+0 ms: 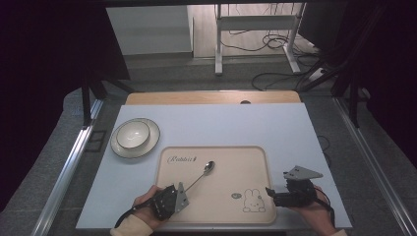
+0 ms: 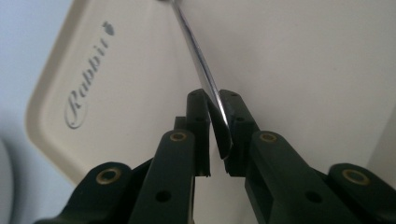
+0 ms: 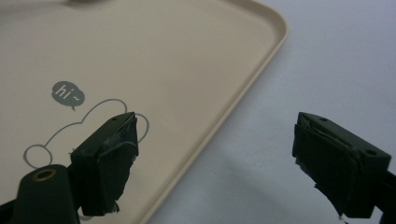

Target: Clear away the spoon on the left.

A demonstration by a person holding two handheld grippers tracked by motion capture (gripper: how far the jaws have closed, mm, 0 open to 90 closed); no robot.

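Spoon handle gripped on the tray, step of setting down or picking up.
The left gripper (image 2: 218, 128) has its jaws nearly closed on the handle end of the slim, shiny metal spoon (image 1: 201, 174), whose bowl rests on the beige tray (image 1: 246, 157); the next move likely calls for a steady lift or clean release. The right gripper (image 3: 215, 161) stands wide open, holding nothing, over the tray's edge.

Beige tray (image 1: 216, 206) w/ grey rabbit print, silver spoon (image 1: 202, 174).

spoon (image 1: 202, 173) on tray (image 1: 246, 153), bowl (image 1: 133, 133) left
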